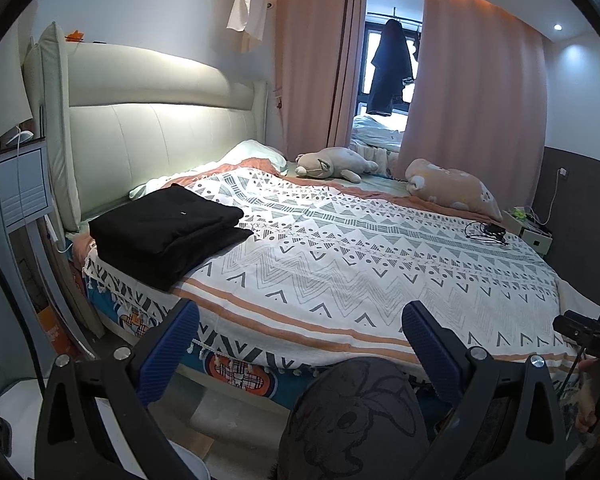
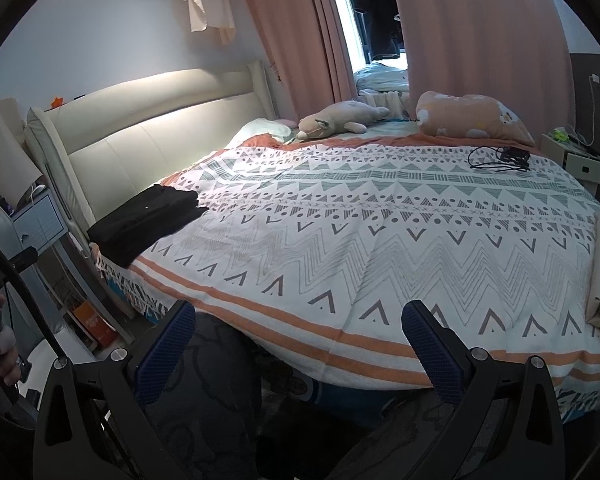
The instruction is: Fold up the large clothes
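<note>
Black folded clothes (image 1: pixel 168 232) (image 2: pixel 148 222) sit stacked at the near-left corner of the bed, by the padded cream headboard (image 1: pixel 156 136) (image 2: pixel 148 136), on a white geometric-print bedspread (image 1: pixel 360 256) (image 2: pixel 380 240) with orange stripes. Left gripper (image 1: pixel 300 330) and right gripper (image 2: pixel 298 328) both hover off the bed's near edge with jaws wide apart, holding nothing, well apart from the stack. Far side: plush toy (image 1: pixel 334 164) (image 2: pixel 340 118), peach pillow (image 1: pixel 456 188) (image 2: pixel 472 118), black cable bundle (image 1: pixel 486 232) (image 2: pixel 500 158), pink curtains (image 1: pixel 472 80) (image 2: pixel 480 32).

Padded cream headboard (image 1: pixel 148 120) against white wall, pink curtains (image 1: pixel 472 92) flanking window.
</note>
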Action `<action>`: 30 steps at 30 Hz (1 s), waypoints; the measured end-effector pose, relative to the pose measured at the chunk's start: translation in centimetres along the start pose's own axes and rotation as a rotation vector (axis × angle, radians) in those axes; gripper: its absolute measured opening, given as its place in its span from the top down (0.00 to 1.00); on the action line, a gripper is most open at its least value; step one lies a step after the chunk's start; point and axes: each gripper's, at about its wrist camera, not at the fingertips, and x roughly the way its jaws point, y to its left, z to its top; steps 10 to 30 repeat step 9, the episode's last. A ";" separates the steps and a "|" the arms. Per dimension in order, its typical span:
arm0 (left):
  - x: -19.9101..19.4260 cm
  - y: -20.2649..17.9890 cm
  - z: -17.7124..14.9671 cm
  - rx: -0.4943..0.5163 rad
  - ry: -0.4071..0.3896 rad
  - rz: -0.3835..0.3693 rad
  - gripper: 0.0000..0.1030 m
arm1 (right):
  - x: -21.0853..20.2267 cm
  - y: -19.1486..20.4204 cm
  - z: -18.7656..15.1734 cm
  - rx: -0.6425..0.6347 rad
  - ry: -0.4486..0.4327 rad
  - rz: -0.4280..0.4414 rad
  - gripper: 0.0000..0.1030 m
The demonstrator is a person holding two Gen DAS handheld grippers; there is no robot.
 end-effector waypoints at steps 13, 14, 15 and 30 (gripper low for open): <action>-0.7 -1.2 -0.6 0.032 0.027 -0.036 0.00 | -1.6 0.1 -0.7 0.019 0.004 -0.010 0.00; -0.7 -1.2 -0.6 0.032 0.027 -0.036 0.00 | -1.6 0.1 -0.7 0.019 0.004 -0.010 0.00; -0.7 -1.2 -0.6 0.032 0.027 -0.036 0.00 | -1.6 0.1 -0.7 0.019 0.004 -0.010 0.00; -0.7 -1.2 -0.6 0.032 0.027 -0.036 0.00 | -1.6 0.1 -0.7 0.019 0.004 -0.010 0.00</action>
